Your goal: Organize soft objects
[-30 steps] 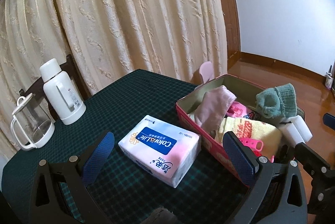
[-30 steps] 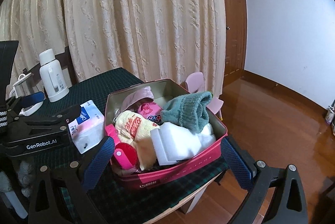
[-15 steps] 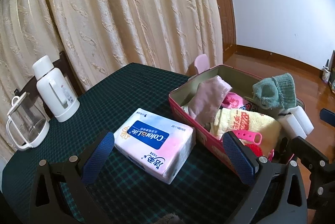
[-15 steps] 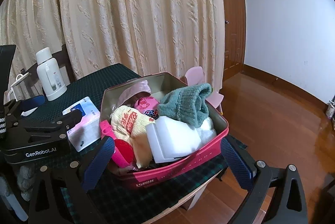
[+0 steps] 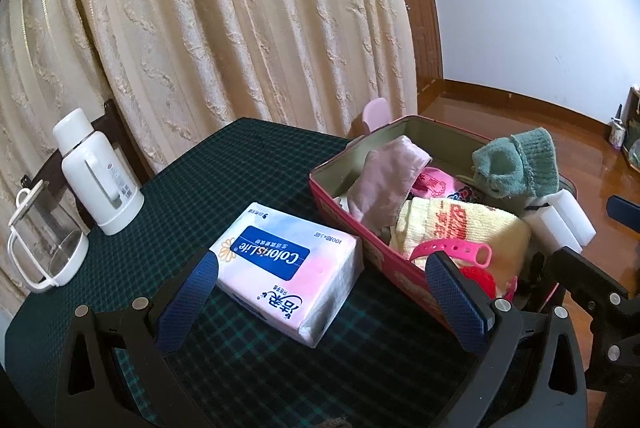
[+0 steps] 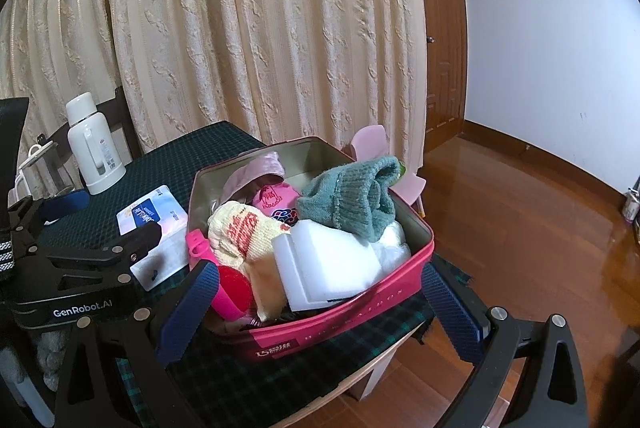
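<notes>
A pink tin box (image 6: 344,320) stands at the table's right end, heaped with soft things: a green knit hat (image 6: 352,200), a yellow towel (image 6: 240,232), white sponges (image 6: 328,268), a pink cloth (image 5: 384,184) and a pink strap (image 5: 452,252). A pack of tissues (image 5: 280,264) lies on the table left of the box. My left gripper (image 5: 324,304) is open and empty, just short of the tissue pack. My right gripper (image 6: 320,312) is open and empty, at the box's near wall.
A white thermos (image 5: 100,172) and a glass jug (image 5: 44,240) stand at the table's far left. The table has a dark green checked cloth (image 5: 224,164). Cream curtains hang behind. A small pink chair (image 6: 380,152) stands beyond the box, wooden floor to the right.
Both grippers have drawn slightly nearer the table: the left toward the tissue pack, the right toward the box. Nothing was picked up.
</notes>
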### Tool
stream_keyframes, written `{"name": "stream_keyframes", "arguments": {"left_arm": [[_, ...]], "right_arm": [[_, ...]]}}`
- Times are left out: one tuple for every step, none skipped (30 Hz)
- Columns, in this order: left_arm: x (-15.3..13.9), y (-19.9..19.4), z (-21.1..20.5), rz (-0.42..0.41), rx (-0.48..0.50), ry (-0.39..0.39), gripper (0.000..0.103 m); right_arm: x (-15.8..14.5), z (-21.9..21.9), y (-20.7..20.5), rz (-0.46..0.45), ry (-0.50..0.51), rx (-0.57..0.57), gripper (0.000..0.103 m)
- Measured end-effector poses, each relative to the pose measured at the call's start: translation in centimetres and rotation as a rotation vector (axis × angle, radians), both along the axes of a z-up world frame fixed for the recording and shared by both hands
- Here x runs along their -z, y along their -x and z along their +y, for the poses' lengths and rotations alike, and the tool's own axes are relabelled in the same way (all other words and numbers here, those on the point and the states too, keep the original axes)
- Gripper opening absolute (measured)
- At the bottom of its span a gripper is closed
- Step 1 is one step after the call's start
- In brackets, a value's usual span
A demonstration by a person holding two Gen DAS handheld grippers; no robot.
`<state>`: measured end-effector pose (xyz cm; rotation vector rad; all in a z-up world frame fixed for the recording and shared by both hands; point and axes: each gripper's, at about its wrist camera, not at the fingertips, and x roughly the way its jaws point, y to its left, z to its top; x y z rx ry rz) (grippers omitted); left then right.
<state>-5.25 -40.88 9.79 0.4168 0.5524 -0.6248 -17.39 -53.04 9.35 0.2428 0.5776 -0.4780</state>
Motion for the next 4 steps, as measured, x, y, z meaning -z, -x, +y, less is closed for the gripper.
{"name": "stream_keyframes", "arguments": {"left_arm": [[0.03, -0.01, 0.03, -0.001, 0.001, -0.001, 0.103], [0.05, 0.04, 0.0, -0.001, 0.002, -0.001, 0.103], [0.05, 0.04, 0.0, -0.001, 0.003, -0.002, 0.103], [0.06, 0.09, -0.01, -0.001, 0.007, -0.003, 0.103]], "right_arm": [[0.0, 0.02, -0.01, 0.001, 0.0, 0.0, 0.103], [-0.02, 0.01, -0.03, 0.002, 0.001, 0.0, 0.103], [-0.04, 0.01, -0.02, 0.002, 0.001, 0.001, 0.103], [-0.04, 0.0, 0.0, 0.002, 0.0, 0.002, 0.103]]}}
